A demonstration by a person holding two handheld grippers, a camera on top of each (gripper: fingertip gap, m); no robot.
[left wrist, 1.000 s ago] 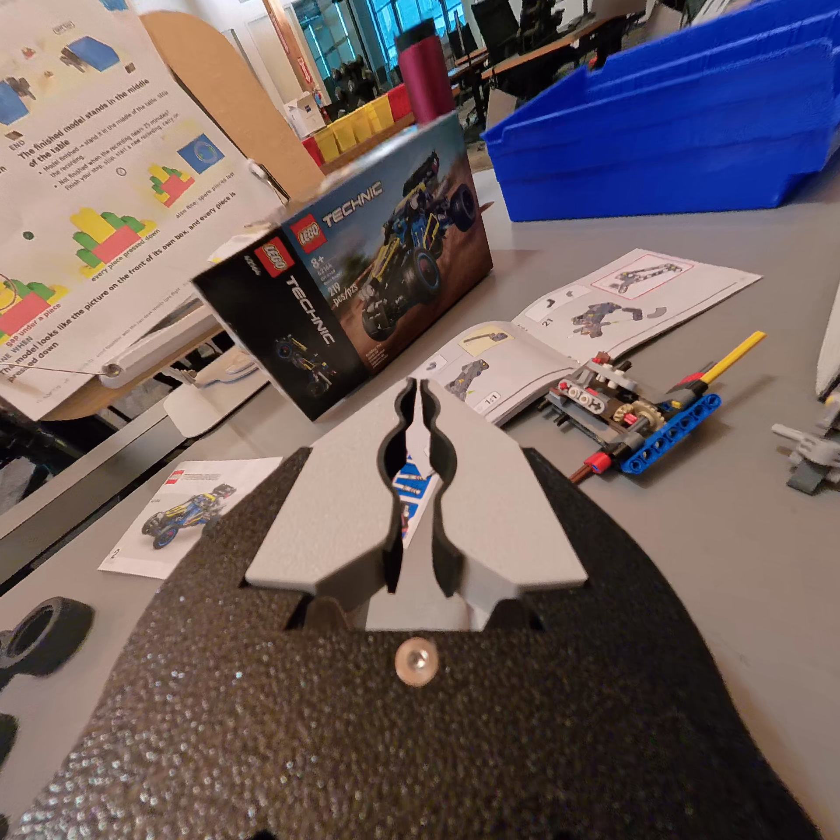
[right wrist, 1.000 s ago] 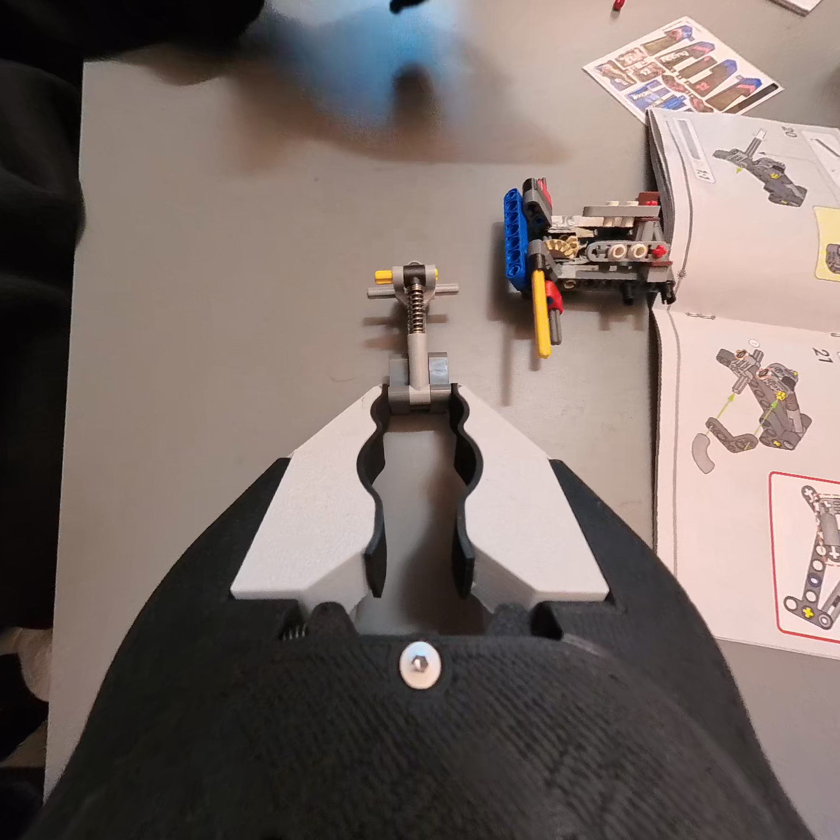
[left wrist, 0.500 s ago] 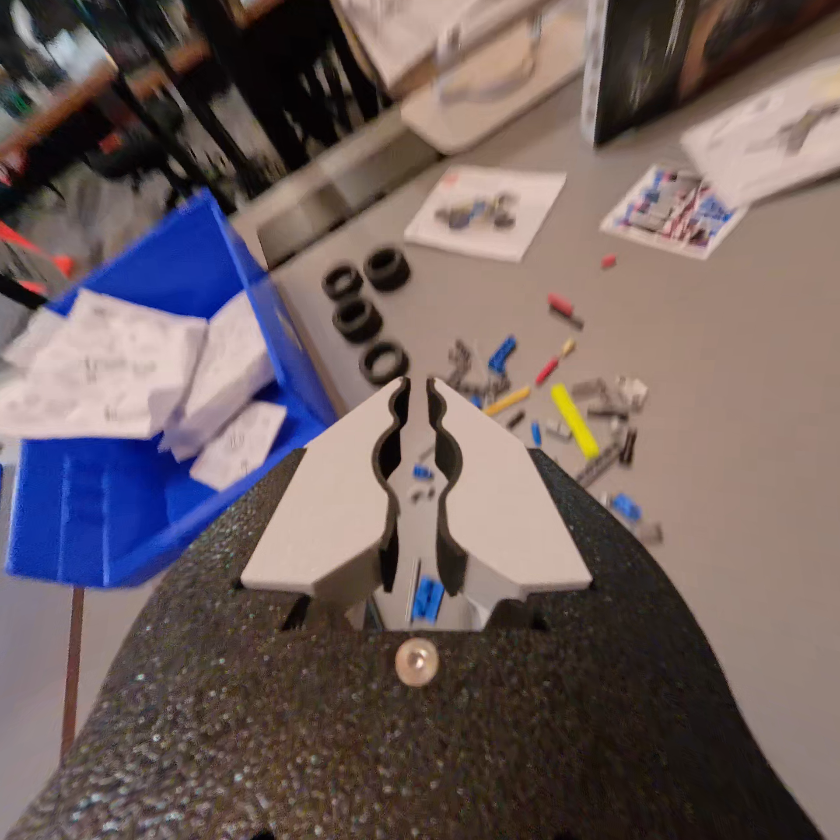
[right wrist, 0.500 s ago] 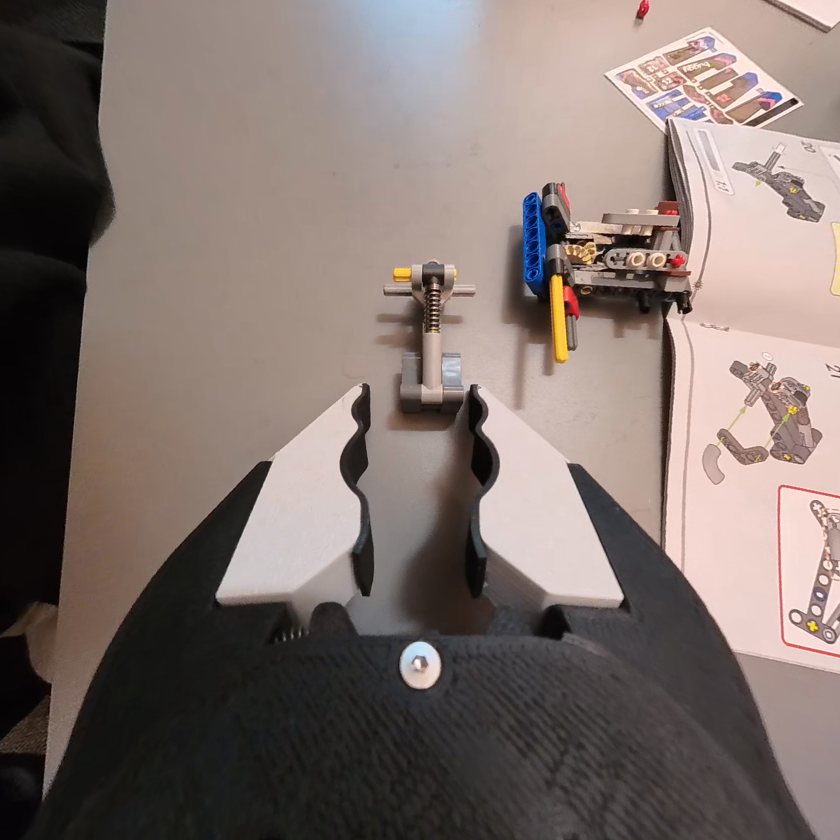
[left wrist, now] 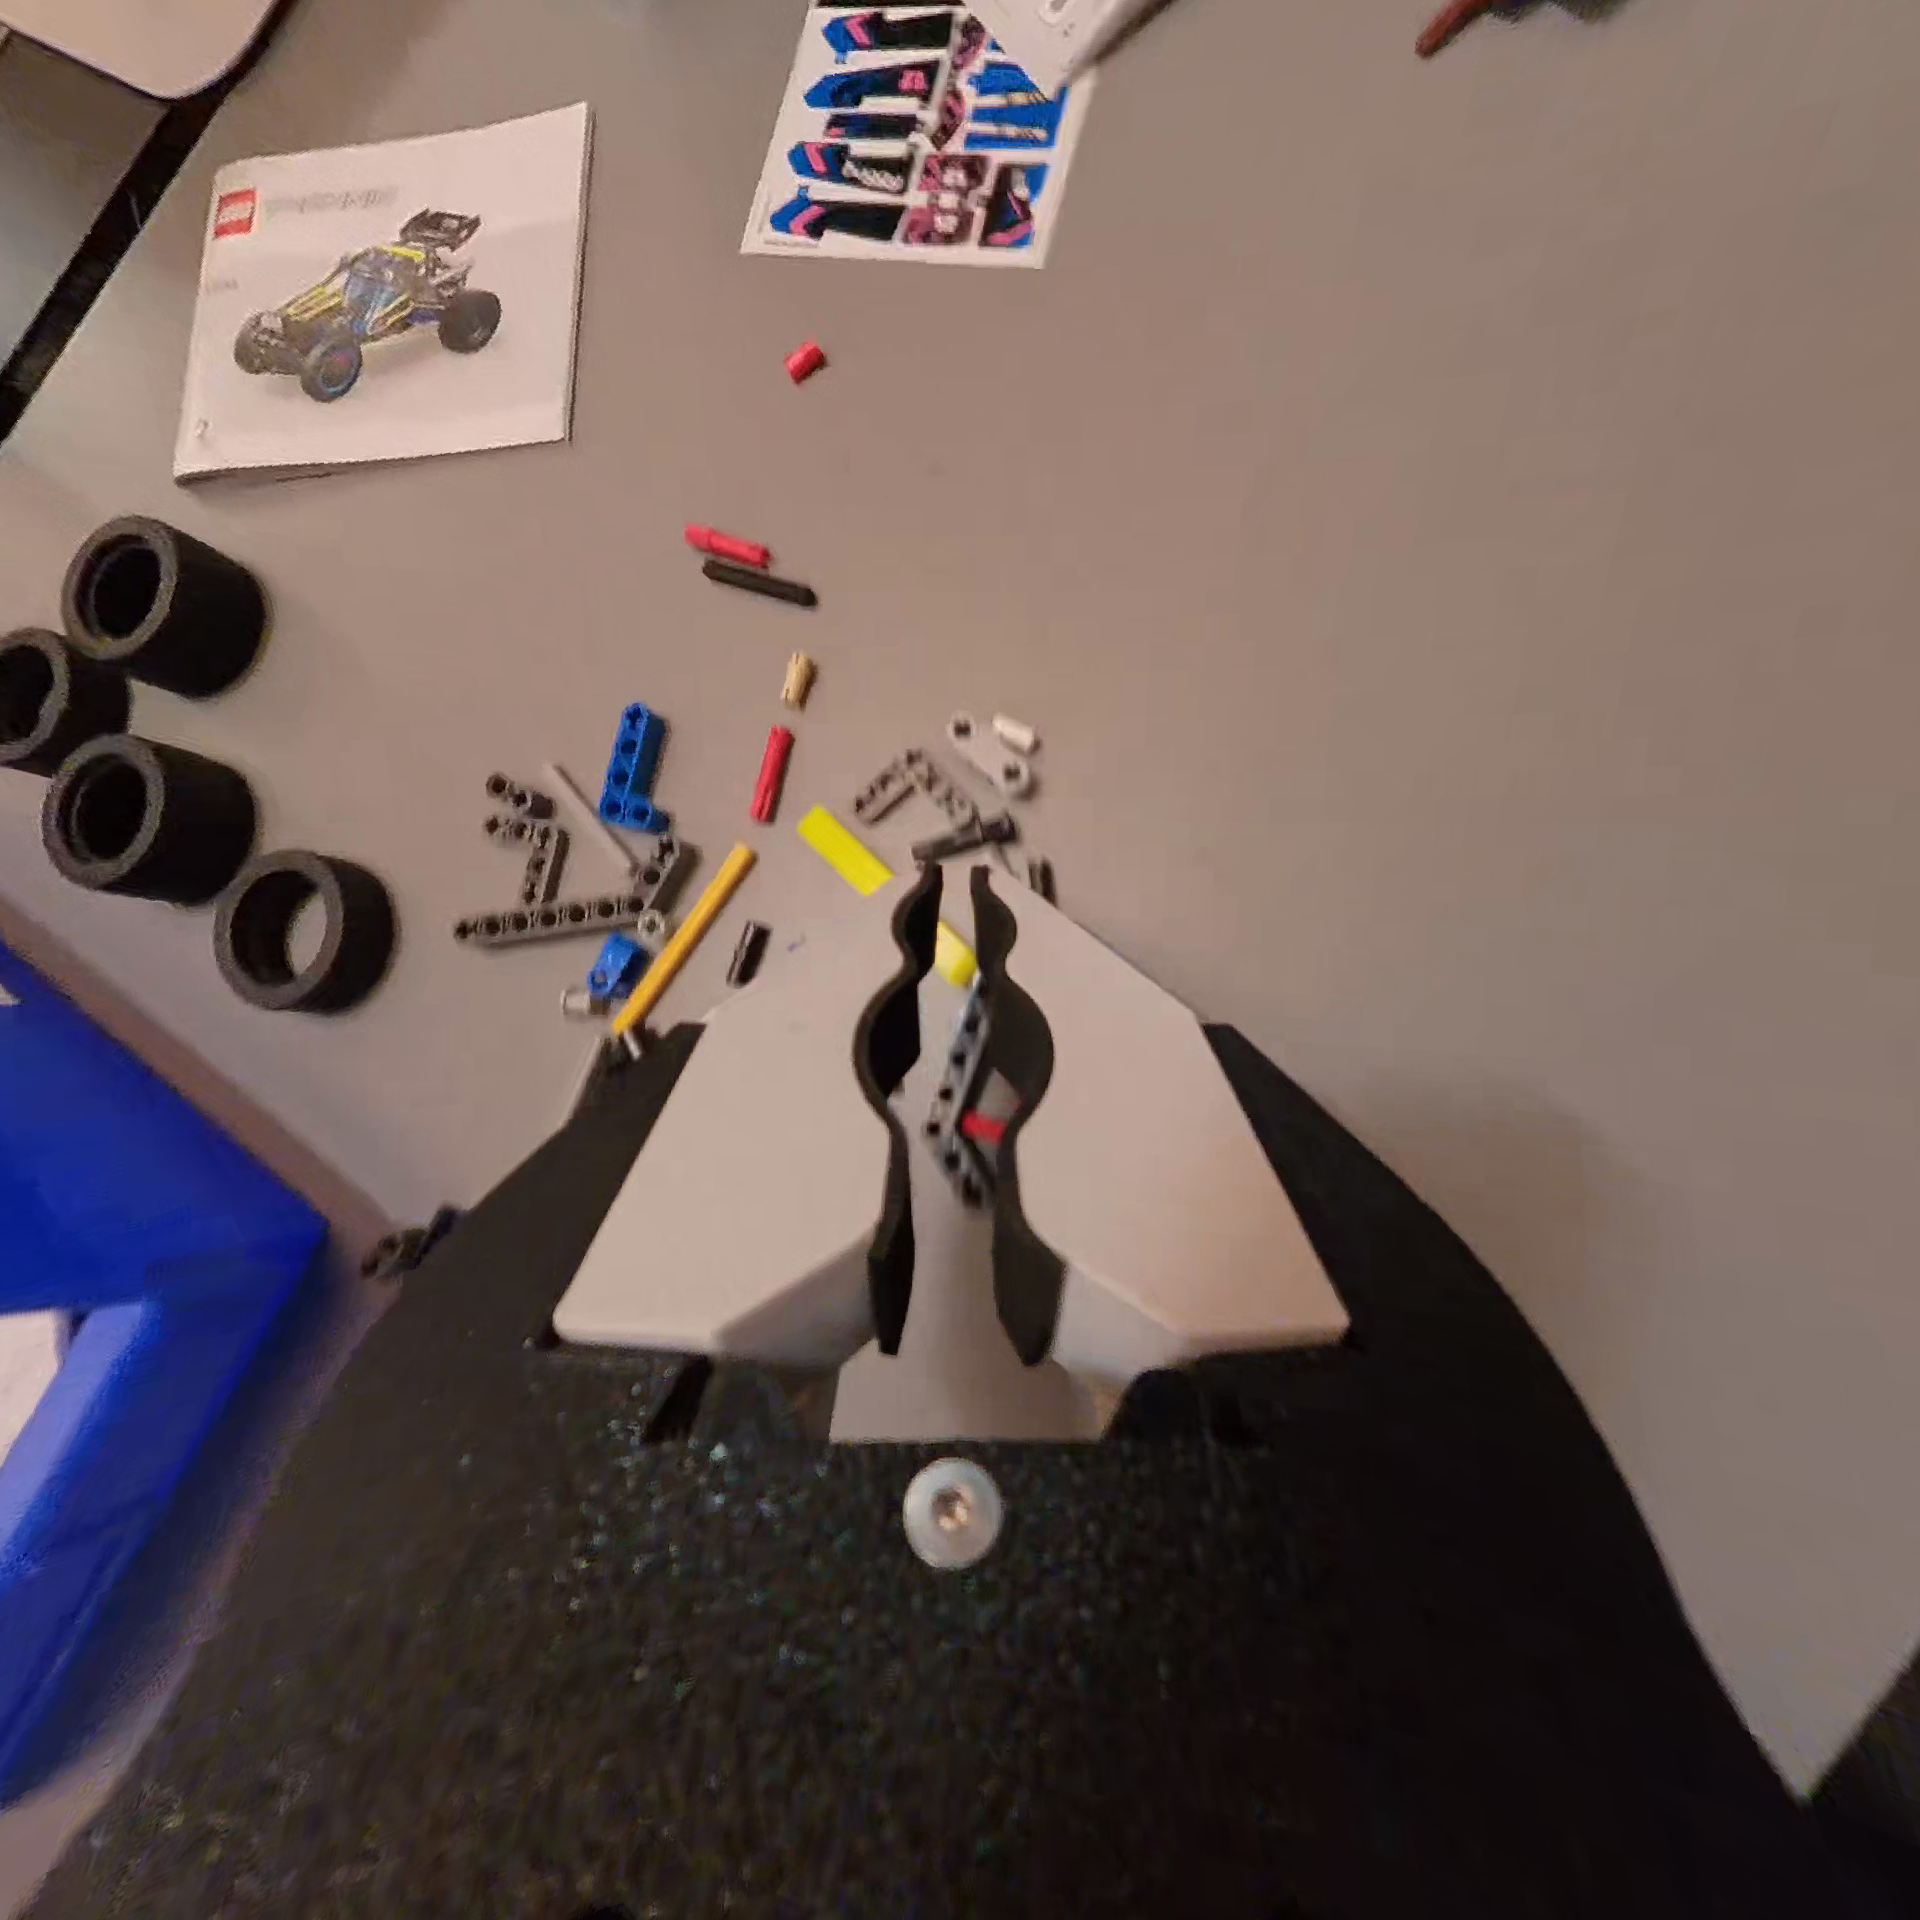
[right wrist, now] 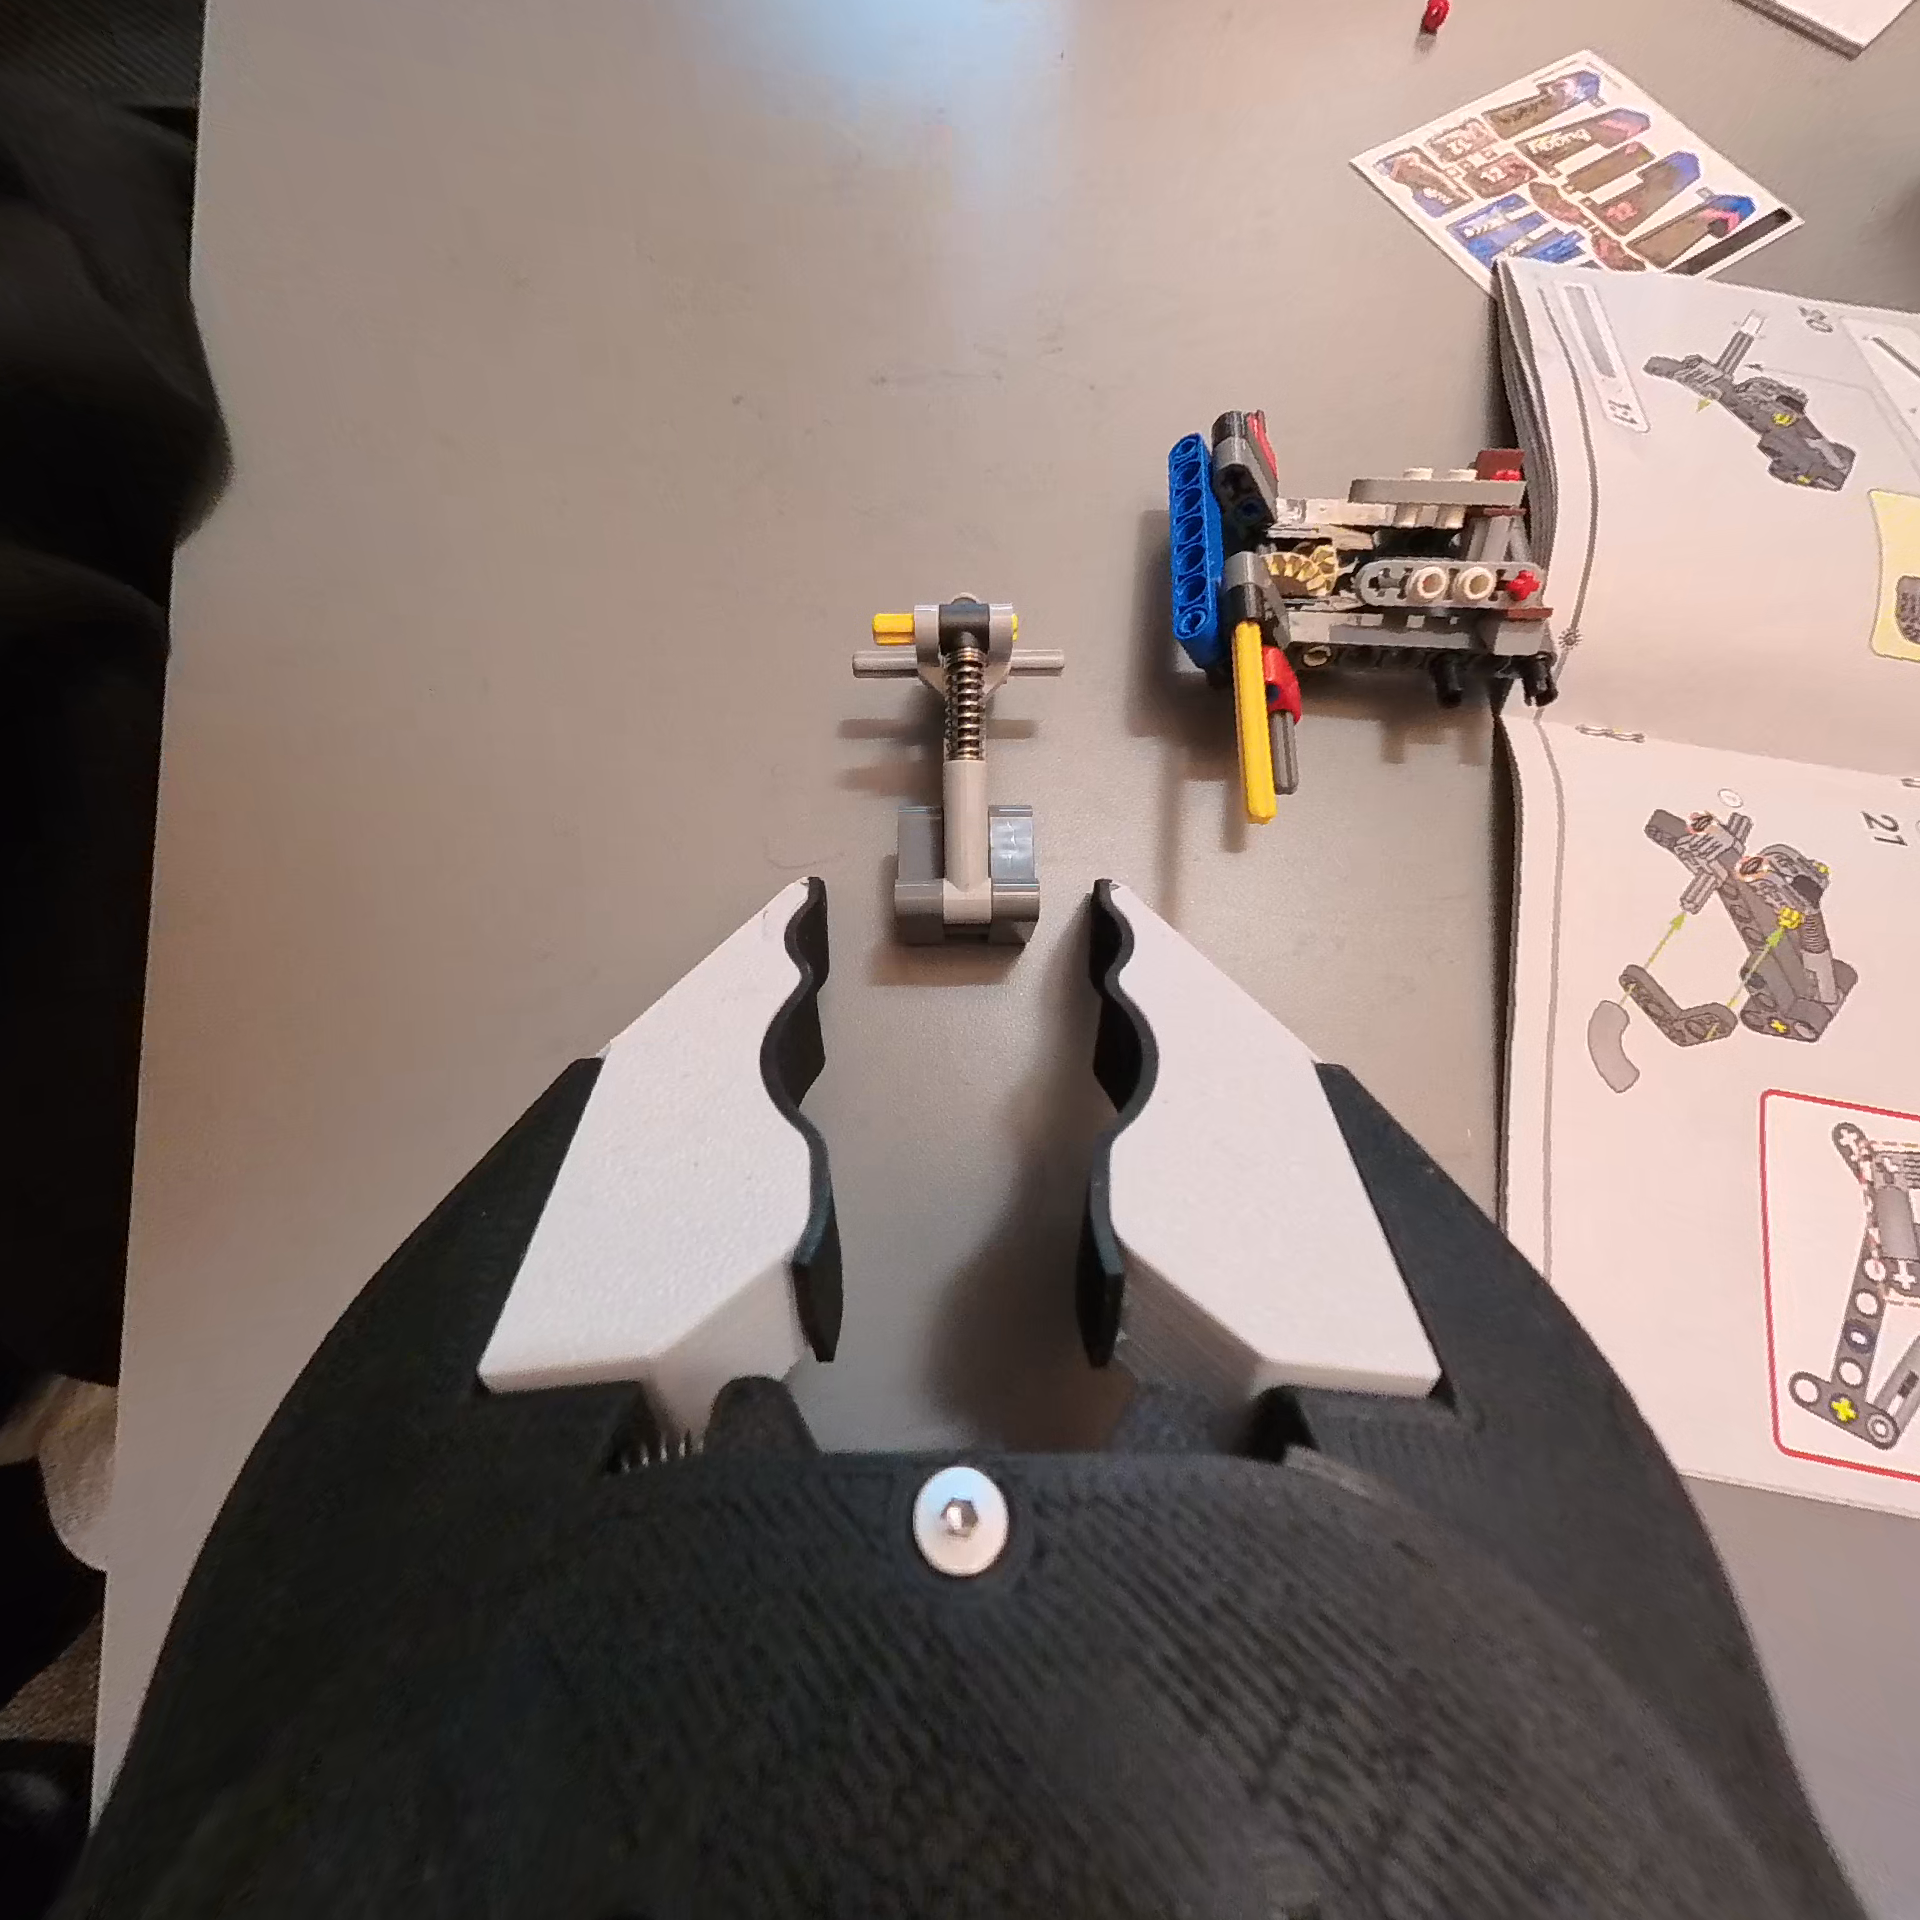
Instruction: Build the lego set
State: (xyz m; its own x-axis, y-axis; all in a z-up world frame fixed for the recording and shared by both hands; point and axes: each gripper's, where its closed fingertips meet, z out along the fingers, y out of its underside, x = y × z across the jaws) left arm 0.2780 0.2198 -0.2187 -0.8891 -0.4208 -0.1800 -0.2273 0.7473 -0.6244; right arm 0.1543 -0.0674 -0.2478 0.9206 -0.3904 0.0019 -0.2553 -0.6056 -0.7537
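1. Left wrist view: the left gripper (left wrist: 956, 883) fills the lower half of the frame, its jaws nearly together with only a thin slit between the tips and nothing gripped. It hangs over a scatter of loose lego pieces (left wrist: 665, 852) on the grey desk (left wrist: 1455, 623) — dark grey beams, a blue angled beam, red pins, a yellow axle and a yellow bar that runs under the jaws. A dark grey beam with a red bit shows through the gap between the jaws, lying on the desk.
2. Same view, left edge: four black tyres (left wrist: 145, 821) stand grouped, with a blue bin (left wrist: 125, 1351) below them at the lower left.
3. Same view, top: a closed instruction booklet (left wrist: 384, 291) at the upper left carries a red brand logo and a picture of a buggy; a sticker sheet (left wrist: 914, 135) with blue, pink and black decals lies at top centre. The writing is blurred.
4. Right wrist view: the right gripper (right wrist: 961, 894) has its jaws wide apart and empty. Just beyond the tips, at the centre, lies a grey shock absorber assembly (right wrist: 961, 769) with a metal spring and a yellow pin, touching neither jaw.
5. Same view, to the right: the partly built lego chassis (right wrist: 1361, 582) — blue beam, tan gear, yellow axle — sits against the edge of an open instruction manual (right wrist: 1714, 935) printed with build diagrams and step numbers. The sticker sheet (right wrist: 1579, 177) lies at the upper right.
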